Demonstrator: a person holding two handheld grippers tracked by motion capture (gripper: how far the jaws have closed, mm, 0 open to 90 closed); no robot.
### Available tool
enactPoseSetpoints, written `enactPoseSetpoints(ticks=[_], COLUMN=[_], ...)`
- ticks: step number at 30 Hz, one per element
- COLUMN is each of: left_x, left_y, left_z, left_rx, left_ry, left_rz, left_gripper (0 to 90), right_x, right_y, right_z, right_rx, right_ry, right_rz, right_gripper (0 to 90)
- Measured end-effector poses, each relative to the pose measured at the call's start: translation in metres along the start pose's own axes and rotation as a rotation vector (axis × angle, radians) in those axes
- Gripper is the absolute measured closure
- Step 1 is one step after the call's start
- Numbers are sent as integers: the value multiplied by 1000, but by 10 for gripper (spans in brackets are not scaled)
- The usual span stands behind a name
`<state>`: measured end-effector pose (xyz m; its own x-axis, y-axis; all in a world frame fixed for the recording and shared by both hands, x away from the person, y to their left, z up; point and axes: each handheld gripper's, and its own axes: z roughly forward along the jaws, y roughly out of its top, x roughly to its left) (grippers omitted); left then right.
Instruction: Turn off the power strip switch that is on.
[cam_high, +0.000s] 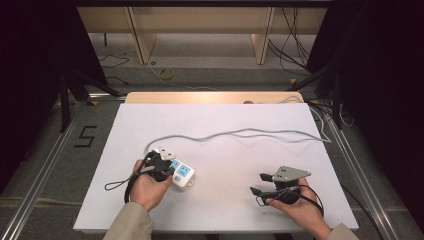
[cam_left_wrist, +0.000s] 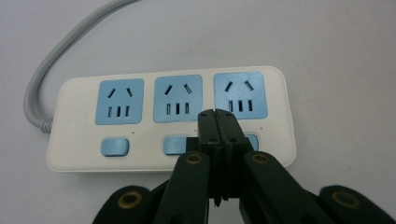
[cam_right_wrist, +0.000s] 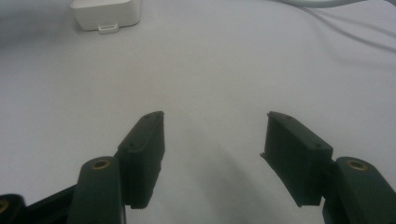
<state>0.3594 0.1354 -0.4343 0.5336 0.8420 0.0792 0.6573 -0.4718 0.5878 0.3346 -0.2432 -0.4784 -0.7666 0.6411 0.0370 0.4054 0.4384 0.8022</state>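
- High view: a white table (cam_high: 225, 150) stands on a grey floor, with wooden furniture legs and loose cables behind it and a black "5" marked on the floor to its left.
- On the table's near left lies a white power strip (cam_high: 181, 174) with blue sockets; its grey cord (cam_high: 240, 133) snakes away toward the far right edge.
- The left gripper (cam_high: 167, 167), held in the person's left hand (cam_high: 147, 187), sits over the strip's near end.
- The right gripper (cam_high: 262, 184) rests at near right, well apart from the strip, its jaws spread and holding nothing.
- Left gripper view: the jaws are pressed together, nothing between them, their tips over the strip's row of blue switches (cam_left_wrist: 114, 146), between the middle and right ones, just below the three sockets.
- Right gripper view: the two jaws stand wide apart over bare table, with the strip's end (cam_right_wrist: 105, 14) far ahead at upper left.
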Motion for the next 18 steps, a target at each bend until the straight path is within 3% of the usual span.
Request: enactPoseSetpoints(ticks=[18], left_x=[-5], left_y=[3], left_z=[3], left_rx=[20], left_ry=[-9], left_rz=[13], left_gripper=[896], right_x=[0], right_y=[0], right_z=[0], right_rx=[-2], right_ry=[1], right_rz=[0], right_gripper=[388])
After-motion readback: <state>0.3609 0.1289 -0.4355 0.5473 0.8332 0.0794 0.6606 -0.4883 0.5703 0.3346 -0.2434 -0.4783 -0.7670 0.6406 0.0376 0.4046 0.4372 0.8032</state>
